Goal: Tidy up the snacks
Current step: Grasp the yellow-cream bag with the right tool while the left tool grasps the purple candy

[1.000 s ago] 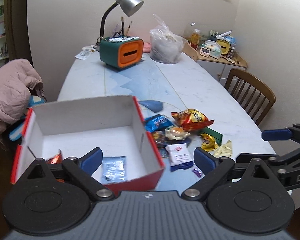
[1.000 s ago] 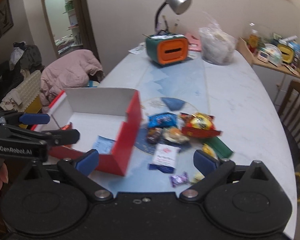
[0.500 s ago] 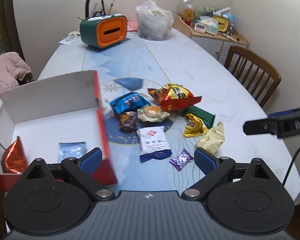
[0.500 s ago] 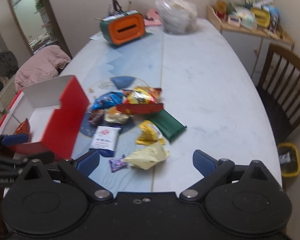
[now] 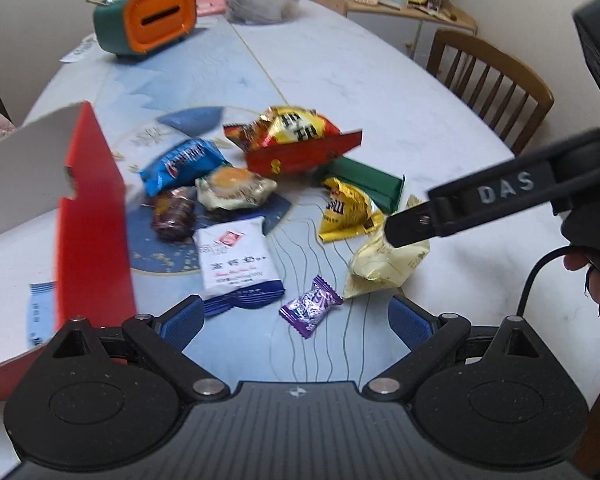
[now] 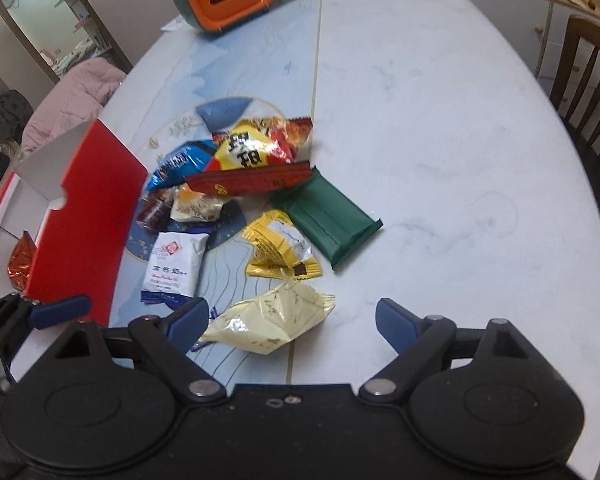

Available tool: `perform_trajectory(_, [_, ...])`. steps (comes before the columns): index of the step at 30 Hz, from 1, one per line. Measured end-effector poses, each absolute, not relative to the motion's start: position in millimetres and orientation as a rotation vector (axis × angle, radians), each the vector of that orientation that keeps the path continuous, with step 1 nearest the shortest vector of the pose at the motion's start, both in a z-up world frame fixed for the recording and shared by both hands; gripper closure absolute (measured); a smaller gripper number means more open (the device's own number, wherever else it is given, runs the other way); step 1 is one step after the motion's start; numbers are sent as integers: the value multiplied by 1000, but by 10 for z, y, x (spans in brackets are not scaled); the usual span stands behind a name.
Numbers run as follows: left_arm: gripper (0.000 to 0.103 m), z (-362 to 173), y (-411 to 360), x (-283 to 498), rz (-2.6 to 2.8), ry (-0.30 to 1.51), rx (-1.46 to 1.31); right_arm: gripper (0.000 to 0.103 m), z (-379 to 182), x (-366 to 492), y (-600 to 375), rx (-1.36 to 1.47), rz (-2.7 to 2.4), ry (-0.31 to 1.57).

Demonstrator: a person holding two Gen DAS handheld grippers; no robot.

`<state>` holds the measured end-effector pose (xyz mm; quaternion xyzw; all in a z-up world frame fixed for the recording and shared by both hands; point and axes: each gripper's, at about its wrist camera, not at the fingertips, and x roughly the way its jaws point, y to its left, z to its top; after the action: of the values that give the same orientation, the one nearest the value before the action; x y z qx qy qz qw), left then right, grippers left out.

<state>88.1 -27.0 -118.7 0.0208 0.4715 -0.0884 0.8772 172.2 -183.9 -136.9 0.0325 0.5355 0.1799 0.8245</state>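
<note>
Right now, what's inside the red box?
In the red box: an orange foil packet and a blue-and-white sachet. Its red wall hides the rest of the floor.

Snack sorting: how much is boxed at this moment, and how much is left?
Barely begun. Done: the red box holds an orange foil packet and, in the left wrist view, a blue-and-white sachet. In hand: nothing; the right tongs are closing around the pale yellow packet without gripping it, and the left tongs stand open. Left: the rest of the pile, including the purple candy.
</note>
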Motion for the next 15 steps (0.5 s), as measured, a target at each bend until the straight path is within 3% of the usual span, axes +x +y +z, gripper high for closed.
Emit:
perform_trajectory(10, [11,-1460,-320,1095,-187,1031,49,21,-1634,1944,-1738,111,388,1235])
perform_trajectory(15, [16,-1515,-382,1121,-212,1029,87,36,-1705,1977,-1754,153,391,1269])
